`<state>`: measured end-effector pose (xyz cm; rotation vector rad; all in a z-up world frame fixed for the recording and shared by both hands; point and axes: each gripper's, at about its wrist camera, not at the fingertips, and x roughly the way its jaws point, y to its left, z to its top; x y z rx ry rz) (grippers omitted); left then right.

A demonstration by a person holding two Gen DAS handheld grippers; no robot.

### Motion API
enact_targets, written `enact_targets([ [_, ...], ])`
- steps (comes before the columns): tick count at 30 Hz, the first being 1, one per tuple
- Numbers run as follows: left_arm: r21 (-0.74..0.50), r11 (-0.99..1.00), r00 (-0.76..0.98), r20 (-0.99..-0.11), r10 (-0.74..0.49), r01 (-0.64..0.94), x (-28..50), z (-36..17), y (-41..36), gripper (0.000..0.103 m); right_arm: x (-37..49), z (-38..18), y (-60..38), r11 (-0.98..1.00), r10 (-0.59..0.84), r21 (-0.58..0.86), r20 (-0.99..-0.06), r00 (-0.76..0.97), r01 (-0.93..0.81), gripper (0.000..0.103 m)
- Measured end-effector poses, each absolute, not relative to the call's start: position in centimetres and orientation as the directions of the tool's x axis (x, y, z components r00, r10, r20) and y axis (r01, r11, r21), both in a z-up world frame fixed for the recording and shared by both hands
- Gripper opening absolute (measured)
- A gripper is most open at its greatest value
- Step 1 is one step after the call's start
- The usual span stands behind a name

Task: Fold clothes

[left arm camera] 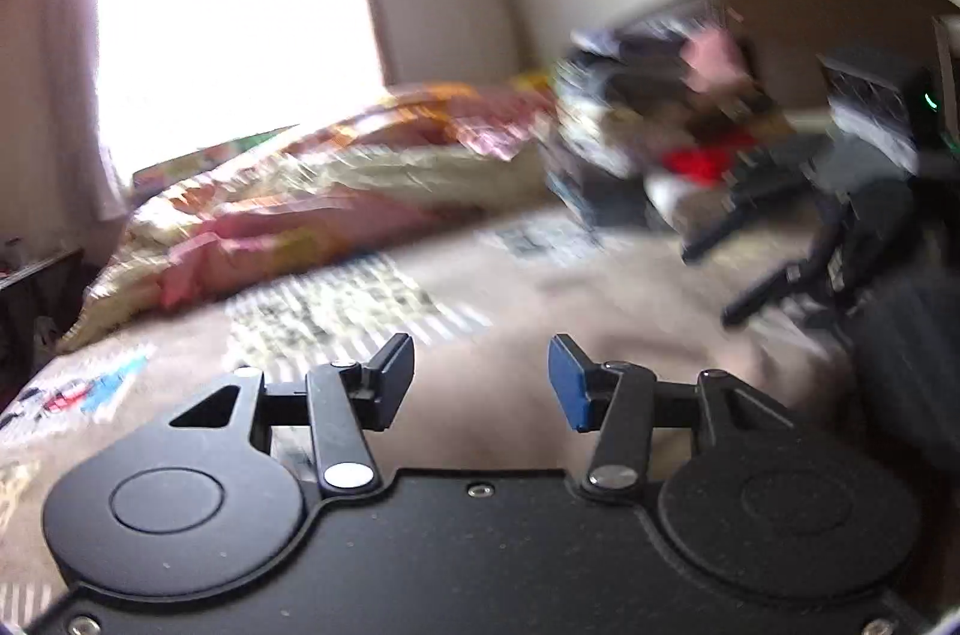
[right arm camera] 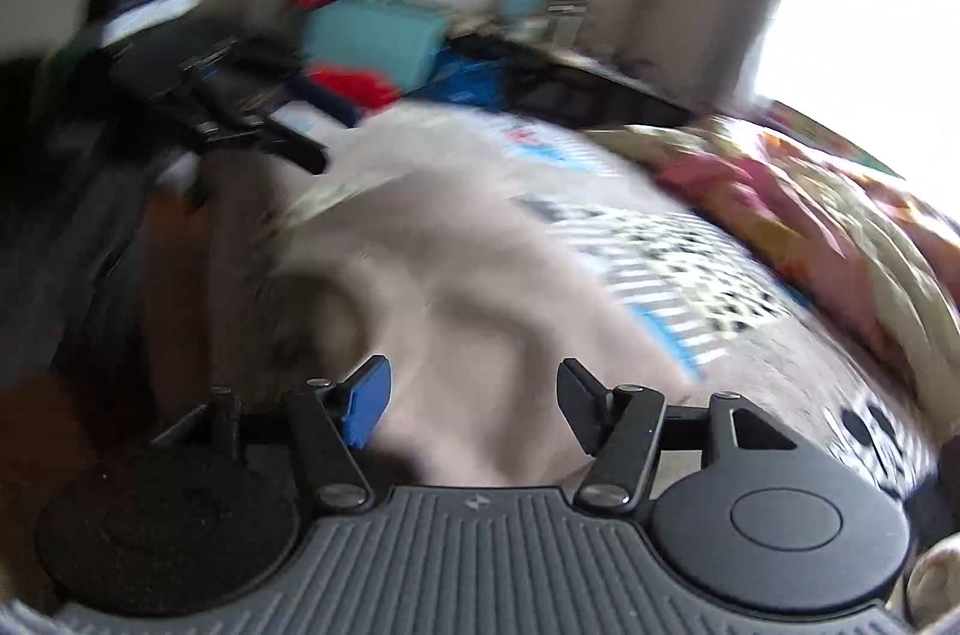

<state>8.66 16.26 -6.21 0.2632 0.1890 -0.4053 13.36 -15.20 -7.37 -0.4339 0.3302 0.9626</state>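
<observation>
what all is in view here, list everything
garment: one, beige, spread on the bed below both grippers
bed sheet: one, beige with a striped print, under the garment
blanket: one, pink, orange and cream, bunched beside the window
window: one, bright white, far wall
clutter pile: blurred red, teal and blue items past the bed
left gripper: black, open, holding nothing
right gripper: black and grey, open, holding nothing
</observation>
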Motion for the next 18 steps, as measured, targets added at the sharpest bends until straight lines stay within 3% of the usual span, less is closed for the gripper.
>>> enact_targets([
  [5,0.18,0.895,0.897,-0.26,-0.358,0.409,16.3,-7.2,15.4,0.049,19.6,-6.6,-11.3,0.589,0.723,-0.111,-0.37,0.583,-0.8,0.062],
  [8,0.118,0.928,0.858,-0.437,-0.27,0.352,18.3,-13.9,14.6,0.048,22.2,-8.8,-8.6,0.583,0.707,-0.1,-0.426,0.564,-0.806,0.062],
  [10,0.093,0.939,0.888,-0.366,-0.277,0.331,17.1,-16.7,14.2,0.049,24.6,-13.0,-6.7,0.571,0.641,-0.052,-0.596,0.484,-0.819,0.068],
  [11,0.118,0.935,0.879,-0.396,-0.265,0.335,17.4,-15.9,13.8,0.049,24.7,-14.8,-6.5,0.56,0.627,-0.08,-0.61,0.485,-0.824,0.069],
  [13,0.133,0.933,0.876,-0.408,-0.257,0.335,17.5,-15.3,13.6,0.049,24.2,-15.6,-7.4,0.549,0.672,-0.095,-0.541,0.505,-0.831,0.069],
  [16,0.109,0.936,0.877,-0.399,-0.266,0.333,16.2,-15.5,14.1,0.049,23.5,-14.3,-7.6,0.555,0.65,-0.121,-0.554,0.52,-0.823,0.063],
  [18,0.148,0.926,0.874,-0.409,-0.261,0.346,15.7,-13.5,13.3,0.049,21.3,-12.7,-8.6,0.567,0.661,-0.14,-0.51,0.55,-0.812,0.062],
])
